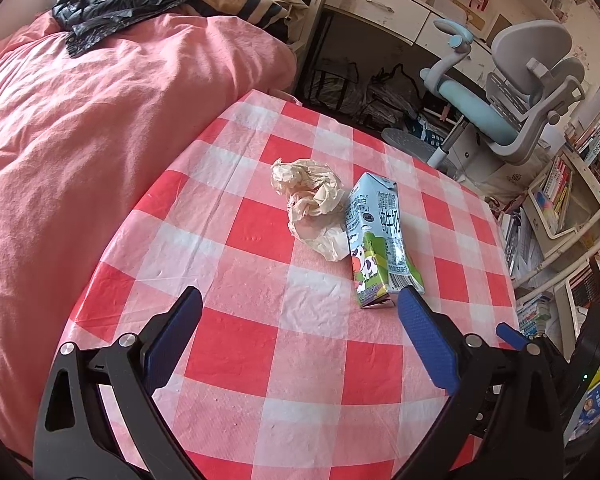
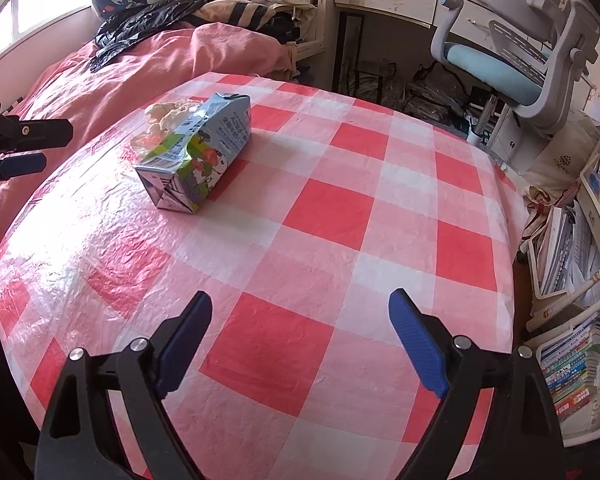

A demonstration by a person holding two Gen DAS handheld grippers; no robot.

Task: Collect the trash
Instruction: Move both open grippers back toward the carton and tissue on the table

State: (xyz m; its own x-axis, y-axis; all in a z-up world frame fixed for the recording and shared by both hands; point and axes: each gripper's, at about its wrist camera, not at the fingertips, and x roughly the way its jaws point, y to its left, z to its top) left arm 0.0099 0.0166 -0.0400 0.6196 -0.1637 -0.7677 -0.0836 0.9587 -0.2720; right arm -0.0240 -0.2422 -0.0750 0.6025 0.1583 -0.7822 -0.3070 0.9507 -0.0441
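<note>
Your left gripper [image 1: 300, 300] gaped wide over the checked cloth [image 1: 240, 360], holding nothing; your right gripper [image 2: 300, 304] was just as wide and bare. Ahead lay the carton [image 1: 376, 240] on its side, touching the crumpled paper [image 1: 312, 204]. Beyond were the bed [image 1: 80, 140] and chair [image 1: 520, 92].

Milk carton [image 1: 380, 240] reads "MILK" and "纯牛奶".

tablecloth [image 1: 256, 236] — red-white check | carton [image 1: 376, 240] — blue-green | tissue [image 1: 312, 208] — cream
</note>
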